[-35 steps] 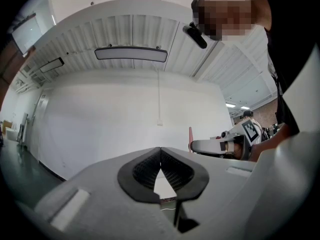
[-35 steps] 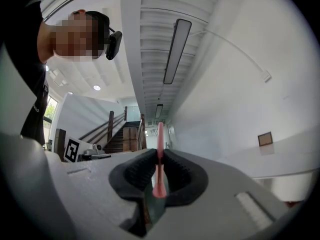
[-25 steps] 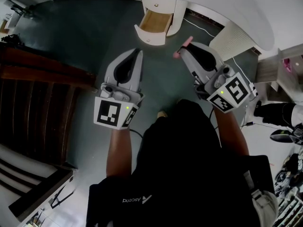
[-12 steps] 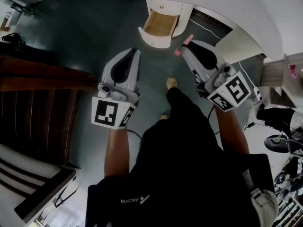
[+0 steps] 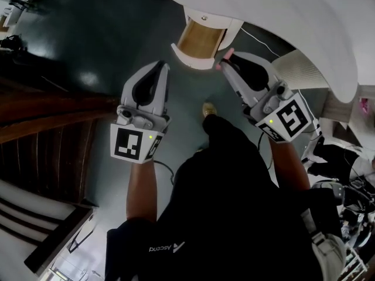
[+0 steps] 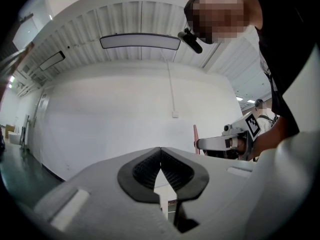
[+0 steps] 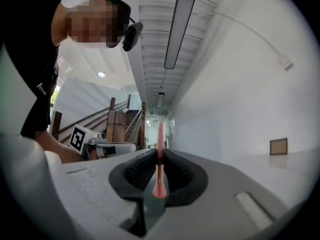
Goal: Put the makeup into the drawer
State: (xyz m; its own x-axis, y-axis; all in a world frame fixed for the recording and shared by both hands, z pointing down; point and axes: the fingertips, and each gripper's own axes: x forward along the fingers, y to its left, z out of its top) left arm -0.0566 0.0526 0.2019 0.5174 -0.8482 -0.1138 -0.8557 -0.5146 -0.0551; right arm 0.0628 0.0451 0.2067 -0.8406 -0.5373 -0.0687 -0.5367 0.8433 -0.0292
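Observation:
A small white cabinet stands on the dark floor with its wooden drawer [image 5: 199,40] pulled open, at the top centre of the head view. My right gripper [image 5: 225,65] is shut on a thin pink makeup stick [image 5: 227,55], just right of the drawer's front. In the right gripper view the pink makeup stick [image 7: 159,151] stands upright between the closed pads of my right gripper [image 7: 159,156]. My left gripper [image 5: 162,66] hangs left of the drawer. In its own view, my left gripper [image 6: 160,152] has its pads together and holds nothing.
A dark wooden staircase [image 5: 47,116] fills the left side. A large white curved tabletop [image 5: 281,10] overhangs the cabinet at the upper right, with a white ribbed panel [image 5: 302,69] below it. My shoe [image 5: 207,107] is on the floor between the grippers.
The person has stepped forward, so the open drawer now lies closer to both grippers. The right gripper still holds the pink stick; the left stays shut.

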